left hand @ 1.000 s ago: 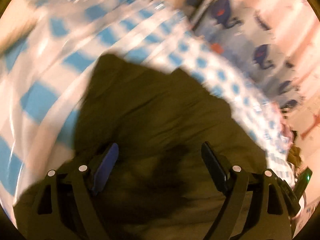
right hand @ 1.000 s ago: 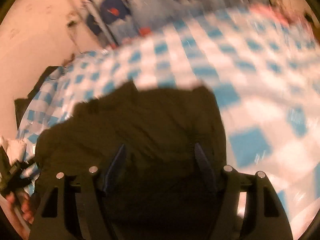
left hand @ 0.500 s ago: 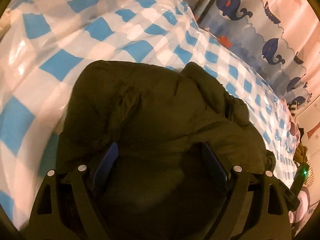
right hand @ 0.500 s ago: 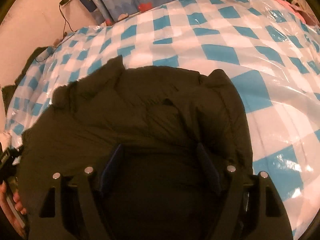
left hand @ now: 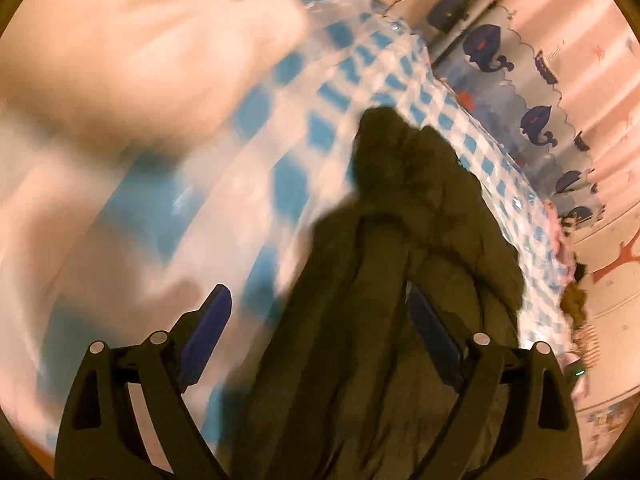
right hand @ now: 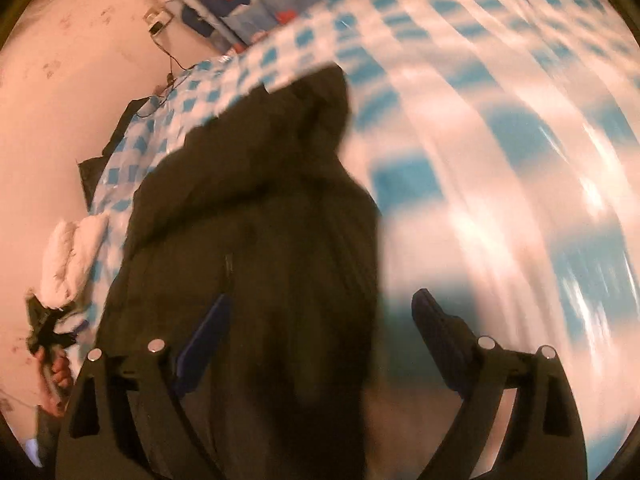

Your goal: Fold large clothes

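A dark olive padded jacket [left hand: 400,240] lies bunched on the blue-and-white checked cover [left hand: 288,184]. In the left wrist view my left gripper [left hand: 320,316] hangs over the jacket's left edge. Its jaws are wide and still opening, and the blue pads [left hand: 208,324] touch no cloth. In the right wrist view the jacket [right hand: 260,220] fills the left and middle. My right gripper [right hand: 320,320] is above its right edge, its jaws also opening with nothing pinched between them. A hand holds the left gripper [right hand: 44,332] at that view's left edge.
A whale-print curtain [left hand: 532,120] hangs behind the bed. A white bundle [right hand: 72,256] lies by the jacket's left side. A wall socket with a cable [right hand: 160,24] sits on the pink wall. Small clothes [left hand: 576,300] lie at the far right.
Both grippers have drawn apart sideways off the jacket's middle: the left one toward its left edge, the right one toward its right edge. Both pairs of jaws stand wider. The cover is motion-blurred.
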`<state>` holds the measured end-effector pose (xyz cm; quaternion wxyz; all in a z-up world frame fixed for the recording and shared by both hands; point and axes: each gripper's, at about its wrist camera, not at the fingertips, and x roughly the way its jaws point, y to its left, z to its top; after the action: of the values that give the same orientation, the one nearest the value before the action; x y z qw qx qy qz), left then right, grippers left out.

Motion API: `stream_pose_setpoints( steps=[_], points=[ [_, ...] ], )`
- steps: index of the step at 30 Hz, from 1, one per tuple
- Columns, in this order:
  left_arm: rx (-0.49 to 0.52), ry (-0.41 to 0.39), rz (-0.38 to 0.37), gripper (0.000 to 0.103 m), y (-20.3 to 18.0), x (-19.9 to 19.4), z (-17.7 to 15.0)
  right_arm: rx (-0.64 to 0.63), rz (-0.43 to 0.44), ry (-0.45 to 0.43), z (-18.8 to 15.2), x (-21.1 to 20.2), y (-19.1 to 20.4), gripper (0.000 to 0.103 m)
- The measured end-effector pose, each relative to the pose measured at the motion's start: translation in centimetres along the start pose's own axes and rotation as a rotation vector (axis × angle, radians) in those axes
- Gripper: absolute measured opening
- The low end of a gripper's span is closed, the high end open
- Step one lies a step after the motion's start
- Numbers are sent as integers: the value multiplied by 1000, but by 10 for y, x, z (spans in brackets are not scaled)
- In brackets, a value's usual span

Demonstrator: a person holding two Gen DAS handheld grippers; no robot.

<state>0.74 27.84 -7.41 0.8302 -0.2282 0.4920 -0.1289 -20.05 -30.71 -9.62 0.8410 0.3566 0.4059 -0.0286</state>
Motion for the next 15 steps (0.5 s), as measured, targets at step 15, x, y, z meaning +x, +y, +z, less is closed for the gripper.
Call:
stream_pose_setpoints(
  steps=[15],
  points=[
    [-89,245,-180,88,39,15,-130,120,292,164,-94,-43,-15,90]
  ],
)
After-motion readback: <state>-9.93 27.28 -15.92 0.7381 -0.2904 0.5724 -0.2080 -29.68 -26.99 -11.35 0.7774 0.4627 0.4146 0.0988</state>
